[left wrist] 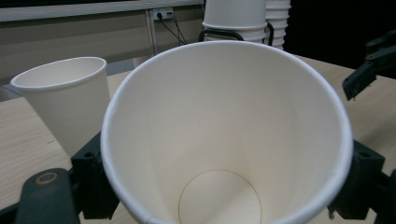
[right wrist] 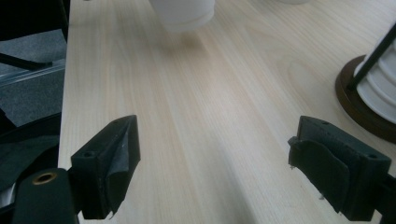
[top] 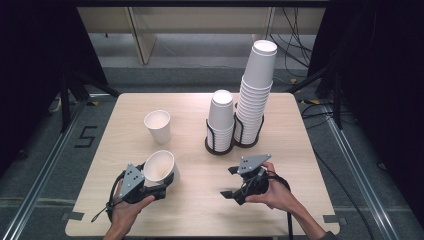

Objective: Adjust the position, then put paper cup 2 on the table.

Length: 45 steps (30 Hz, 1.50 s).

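While tilted toward the camera, paper cup (top: pixel 160 166) clamped in left gripper (top: pixel 150 186) at near left of table (top: pixel 200 210), base hidden. Right gripper (top: pixel 231 182) with jaws apart, empty, near right. Second cup (top: pixel 158 126) upright farther back; two cup stacks (top: pixel 240 107) in black holders beyond, far right.

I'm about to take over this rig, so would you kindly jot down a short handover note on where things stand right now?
Left gripper: shut on a paper cup, held tilted just above the table, mouth towards the gripper's camera.
Right gripper: open, empty, low over the table in front of the cup holder.
Things: one loose cup stands upright behind the held one; a short stack and a tall stack sit in the holder.
Done: one cup set out, a second in hand.
Left: probably stand the held cup beside the first.
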### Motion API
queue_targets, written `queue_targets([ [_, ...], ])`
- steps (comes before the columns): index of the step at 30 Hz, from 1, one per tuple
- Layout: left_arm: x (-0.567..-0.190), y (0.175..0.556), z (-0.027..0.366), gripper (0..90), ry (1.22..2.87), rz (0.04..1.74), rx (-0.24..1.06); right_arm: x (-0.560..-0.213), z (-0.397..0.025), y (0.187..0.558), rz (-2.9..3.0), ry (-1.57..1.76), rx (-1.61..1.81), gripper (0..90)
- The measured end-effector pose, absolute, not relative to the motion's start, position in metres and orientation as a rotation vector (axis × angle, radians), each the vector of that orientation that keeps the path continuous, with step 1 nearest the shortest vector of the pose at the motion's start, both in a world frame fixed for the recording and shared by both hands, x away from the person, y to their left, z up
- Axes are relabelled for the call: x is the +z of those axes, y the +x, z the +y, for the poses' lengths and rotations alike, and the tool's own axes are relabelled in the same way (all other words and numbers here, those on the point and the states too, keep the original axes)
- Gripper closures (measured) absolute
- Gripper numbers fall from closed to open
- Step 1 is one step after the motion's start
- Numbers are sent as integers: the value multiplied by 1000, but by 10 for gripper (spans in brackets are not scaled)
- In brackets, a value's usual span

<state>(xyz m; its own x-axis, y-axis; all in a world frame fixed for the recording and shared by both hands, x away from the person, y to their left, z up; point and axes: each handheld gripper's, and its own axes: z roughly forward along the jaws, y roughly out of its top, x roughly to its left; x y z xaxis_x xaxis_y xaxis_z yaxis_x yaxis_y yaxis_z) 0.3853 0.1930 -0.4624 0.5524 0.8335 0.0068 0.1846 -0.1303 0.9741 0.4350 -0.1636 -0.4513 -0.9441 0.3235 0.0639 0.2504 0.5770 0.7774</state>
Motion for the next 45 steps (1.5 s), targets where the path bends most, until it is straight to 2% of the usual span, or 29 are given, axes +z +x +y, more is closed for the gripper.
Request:
queue_targets([
  [26,-465,425,244,152,1574,1092,853,-458,-193,431,2677,629,1281,159],
  [45,-469,478,274,145,1588,1238,930,-461,-200,431,2682,657,1273,161],
])
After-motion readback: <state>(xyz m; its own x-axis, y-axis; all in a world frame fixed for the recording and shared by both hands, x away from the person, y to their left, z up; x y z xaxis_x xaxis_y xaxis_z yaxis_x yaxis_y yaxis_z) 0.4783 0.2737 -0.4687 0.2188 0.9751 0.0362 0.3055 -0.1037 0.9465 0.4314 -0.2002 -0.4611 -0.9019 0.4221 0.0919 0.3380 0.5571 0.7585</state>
